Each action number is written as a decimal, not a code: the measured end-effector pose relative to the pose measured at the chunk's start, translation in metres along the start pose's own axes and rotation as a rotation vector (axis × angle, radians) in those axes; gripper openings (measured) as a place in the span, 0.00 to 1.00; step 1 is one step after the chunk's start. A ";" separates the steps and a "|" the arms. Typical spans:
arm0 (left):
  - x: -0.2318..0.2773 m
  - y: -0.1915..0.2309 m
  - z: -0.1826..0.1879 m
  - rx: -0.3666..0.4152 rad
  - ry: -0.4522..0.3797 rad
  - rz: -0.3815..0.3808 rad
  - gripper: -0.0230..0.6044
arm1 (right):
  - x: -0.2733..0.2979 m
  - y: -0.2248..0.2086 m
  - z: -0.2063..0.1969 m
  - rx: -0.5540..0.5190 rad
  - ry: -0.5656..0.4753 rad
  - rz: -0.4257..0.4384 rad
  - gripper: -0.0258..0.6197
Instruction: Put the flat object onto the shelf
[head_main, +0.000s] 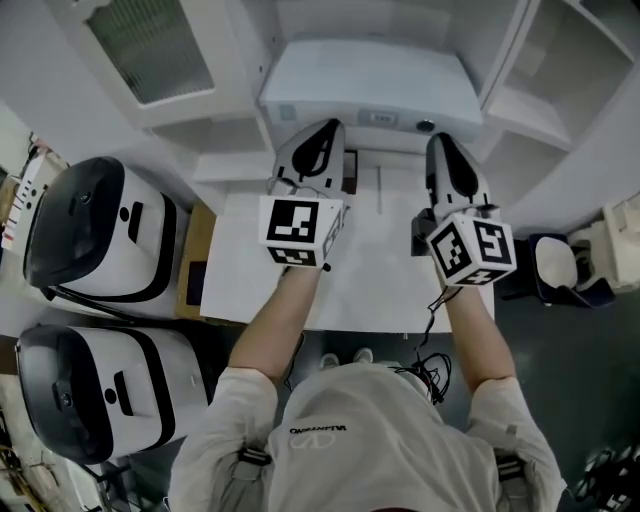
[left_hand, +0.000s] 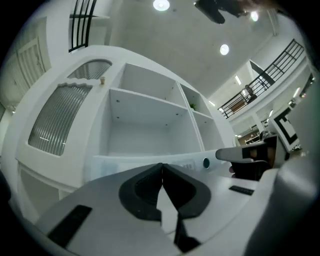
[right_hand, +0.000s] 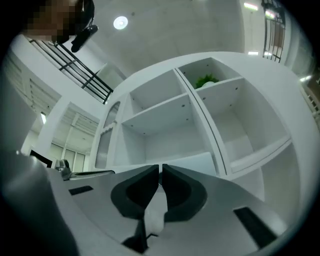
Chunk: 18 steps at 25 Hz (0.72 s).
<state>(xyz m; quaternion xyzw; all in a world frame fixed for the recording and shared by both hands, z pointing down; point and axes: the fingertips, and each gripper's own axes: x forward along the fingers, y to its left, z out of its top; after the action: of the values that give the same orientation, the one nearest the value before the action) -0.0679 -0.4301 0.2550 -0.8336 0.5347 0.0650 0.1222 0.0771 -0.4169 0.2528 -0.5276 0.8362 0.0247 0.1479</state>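
Surface (head_main: 370, 290) dead ahead; shelf (left_hand: 145, 100) stands behind its far edge. Flat object (head_main: 370, 80) lies at that far edge, before the shelf's middle compartments. Left gripper (head_main: 324, 132) and right gripper (head_main: 442, 145) sit side by side above the surface, apart, just short of the flat object. Left of the surface: farther machine (head_main: 100, 230), with nearer machine (head_main: 100, 385) in front of it. Plant (right_hand: 206, 80) sits in an upper right compartment.

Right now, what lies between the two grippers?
Only bare white tabletop, shown in the head view, separates the left gripper and the right gripper; nothing stands there.
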 end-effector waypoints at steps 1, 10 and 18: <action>0.006 0.000 -0.003 0.000 0.011 0.006 0.04 | 0.007 -0.002 -0.004 0.004 0.017 -0.010 0.09; 0.037 0.011 -0.011 -0.041 0.025 0.039 0.04 | 0.045 -0.020 -0.015 0.051 0.044 -0.051 0.08; 0.065 0.026 -0.020 -0.077 0.036 0.043 0.04 | 0.073 -0.031 -0.025 0.104 0.070 -0.065 0.08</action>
<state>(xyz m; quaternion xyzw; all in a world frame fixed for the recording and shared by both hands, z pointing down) -0.0642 -0.5027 0.2554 -0.8271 0.5516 0.0733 0.0790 0.0698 -0.4997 0.2603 -0.5467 0.8234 -0.0421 0.1465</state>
